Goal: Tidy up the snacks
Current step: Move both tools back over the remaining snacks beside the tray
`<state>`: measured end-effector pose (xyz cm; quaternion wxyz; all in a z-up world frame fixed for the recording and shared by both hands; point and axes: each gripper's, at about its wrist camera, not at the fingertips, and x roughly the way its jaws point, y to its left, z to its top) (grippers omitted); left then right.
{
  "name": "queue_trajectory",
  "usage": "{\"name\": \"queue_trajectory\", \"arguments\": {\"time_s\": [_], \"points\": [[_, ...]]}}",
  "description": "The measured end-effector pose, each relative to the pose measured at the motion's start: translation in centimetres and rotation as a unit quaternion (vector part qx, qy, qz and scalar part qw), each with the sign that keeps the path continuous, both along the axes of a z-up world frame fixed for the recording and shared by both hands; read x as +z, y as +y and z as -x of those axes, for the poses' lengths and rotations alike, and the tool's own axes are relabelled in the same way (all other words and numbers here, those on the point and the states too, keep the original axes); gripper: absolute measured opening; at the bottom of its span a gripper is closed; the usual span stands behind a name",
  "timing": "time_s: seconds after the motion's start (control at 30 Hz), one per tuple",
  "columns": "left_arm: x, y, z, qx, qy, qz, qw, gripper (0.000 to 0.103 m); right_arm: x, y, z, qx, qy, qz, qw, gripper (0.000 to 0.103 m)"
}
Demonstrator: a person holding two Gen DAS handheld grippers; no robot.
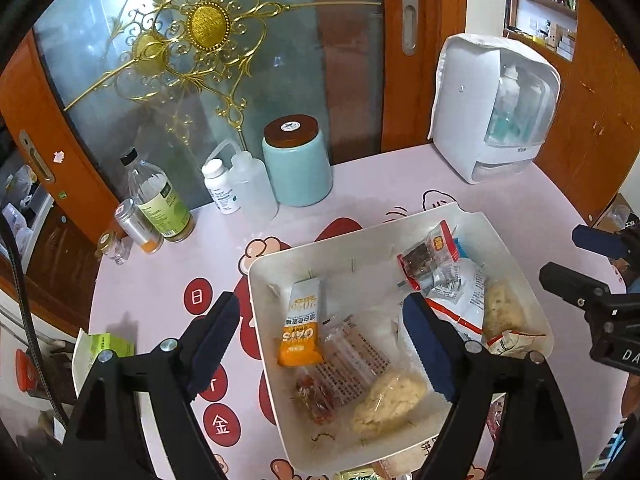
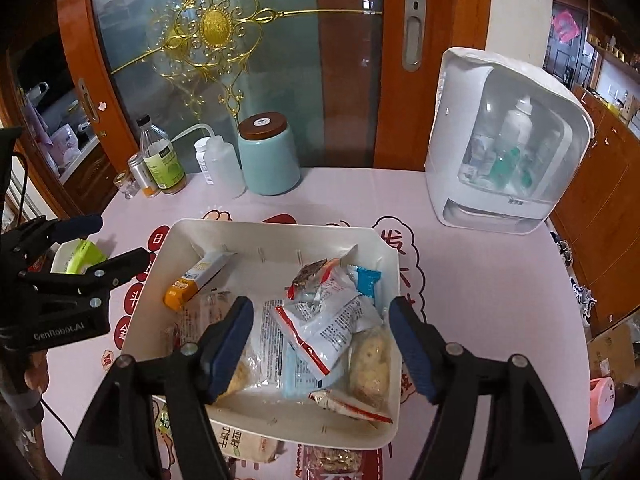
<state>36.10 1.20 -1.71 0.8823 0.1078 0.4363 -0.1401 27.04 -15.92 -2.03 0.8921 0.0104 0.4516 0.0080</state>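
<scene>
Snacks [image 2: 320, 320] in bin [image 2: 280, 228], both tongs [image 2: 320, 344] spread wide

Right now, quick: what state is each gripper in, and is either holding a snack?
Left gripper: open, holding nothing, above the white bin.
Right gripper: open, holding nothing, over the snack packets in the bin.

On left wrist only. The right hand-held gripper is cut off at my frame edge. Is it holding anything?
Observer: No. The right hand-held gripper is open over the white bin, with nothing between its pads.
Operator: Any snacks outside the bin, near side?
Observer: Two. A beige pack and a nut bar lie on the table by the near wall.
Operator: What's under the white red-edged bag?
Observer: A flat pale blue packet.
</scene>
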Motion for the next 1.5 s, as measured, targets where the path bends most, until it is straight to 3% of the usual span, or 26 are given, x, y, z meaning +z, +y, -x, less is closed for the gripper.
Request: {"name": "queue_trajectory", "arguments": {"time_s": [0.6,0.9,1.13,1.5], "points": [[1.2,0.3,6.8,-0.021,-0.018,-0.022,0.9994,0.083,0.3,-1.2,5.9,0.005,0.004,-0.017,1.0,0.071],[1.3,-0.1,11.5,-0.068,-0.038,-0.053,0.9955,0.083,-0.1,-2.3,9.5,-0.003,0.008,-0.028,1.0,0.071],[-0.5,0.2,15.4,-0.112,-0.035,-0.08,0.9898,0.083,-1.4,-3.4,11.9,-0.017,0.021,-0.043,0.999,0.071],[-5.9,1.6,18.9,-0.176,0.007,-0.109,0.9783,0.083,-5.3,-3.2,13.7,-0.028,0.056,-0.036,0.997,0.071]]}}
